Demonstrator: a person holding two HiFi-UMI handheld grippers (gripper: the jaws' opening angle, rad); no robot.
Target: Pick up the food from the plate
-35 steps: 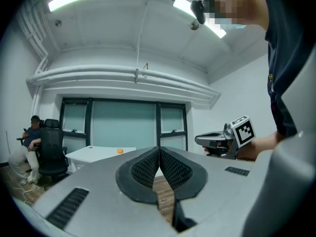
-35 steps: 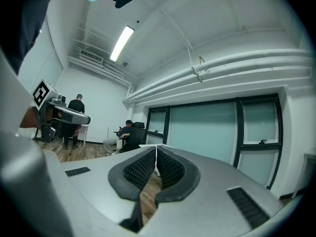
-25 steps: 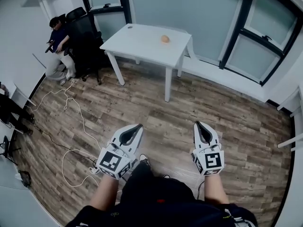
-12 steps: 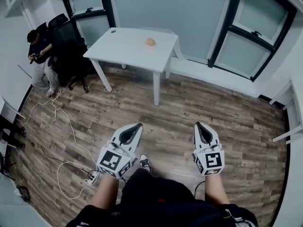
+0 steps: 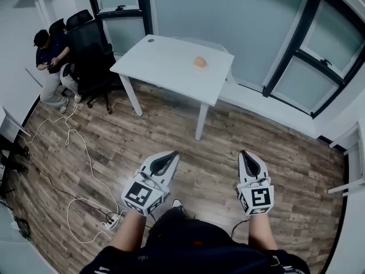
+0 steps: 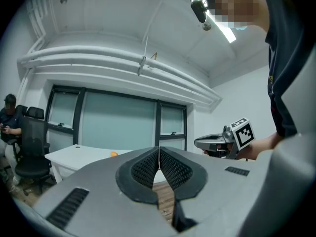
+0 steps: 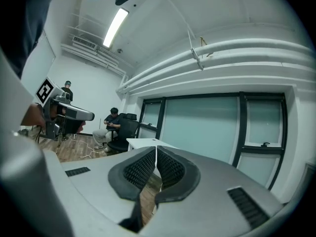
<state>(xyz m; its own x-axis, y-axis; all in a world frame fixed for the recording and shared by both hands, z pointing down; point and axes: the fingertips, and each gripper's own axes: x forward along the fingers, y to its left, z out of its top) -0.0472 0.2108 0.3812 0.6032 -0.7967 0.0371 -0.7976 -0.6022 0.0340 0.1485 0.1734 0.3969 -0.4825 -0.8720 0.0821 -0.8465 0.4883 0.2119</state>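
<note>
A small orange piece of food point(image 5: 199, 62) lies on a white table point(image 5: 165, 67) across the room; I cannot make out a plate under it. It shows as a tiny orange spot point(image 6: 114, 154) in the left gripper view. My left gripper point(image 5: 171, 156) and right gripper point(image 5: 244, 153) are held low in front of me over the wooden floor, far from the table. Both are shut with nothing between the jaws. The left gripper view catches the right gripper point(image 6: 197, 143) out to its right, and the right gripper view catches the left gripper point(image 7: 91, 116) at its left edge.
A person sits in a black office chair point(image 5: 91, 47) left of the table. White cables point(image 5: 85, 170) and a power strip point(image 5: 111, 221) lie on the floor at the left. Dark-framed glass partitions point(image 5: 296, 56) stand behind the table.
The view has swung a little: the table and food sit slightly lower and to the right compared with half a second ago. Both grippers stay shut and low.
</note>
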